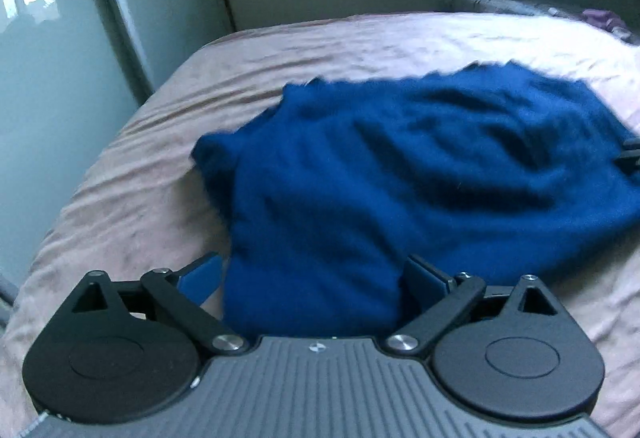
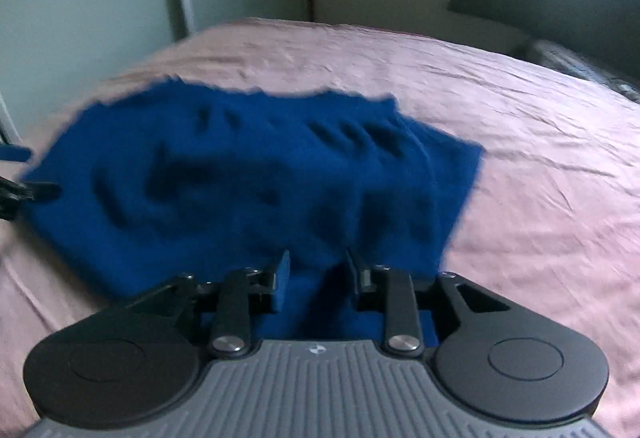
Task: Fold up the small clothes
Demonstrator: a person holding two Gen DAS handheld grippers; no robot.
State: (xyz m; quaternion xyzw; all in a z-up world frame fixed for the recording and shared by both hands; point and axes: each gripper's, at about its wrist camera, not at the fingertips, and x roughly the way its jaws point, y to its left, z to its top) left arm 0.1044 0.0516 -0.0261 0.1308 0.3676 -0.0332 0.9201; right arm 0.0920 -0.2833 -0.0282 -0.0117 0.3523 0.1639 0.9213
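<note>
Both tongs hover at my blue garment (image 1: pixel 400 165) on the pink bed (image 1: pixel 132 173). Left tongs (image 1: pixel 316 278) gape wide around its near edge. Right tongs (image 2: pixel 318 270) stand slightly apart, cloth between.

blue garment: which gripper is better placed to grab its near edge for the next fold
Probably left. The left gripper stands wide open astride the blue garment's near edge. The right gripper also has cloth between its fingers, but they are much narrower apart.
</note>
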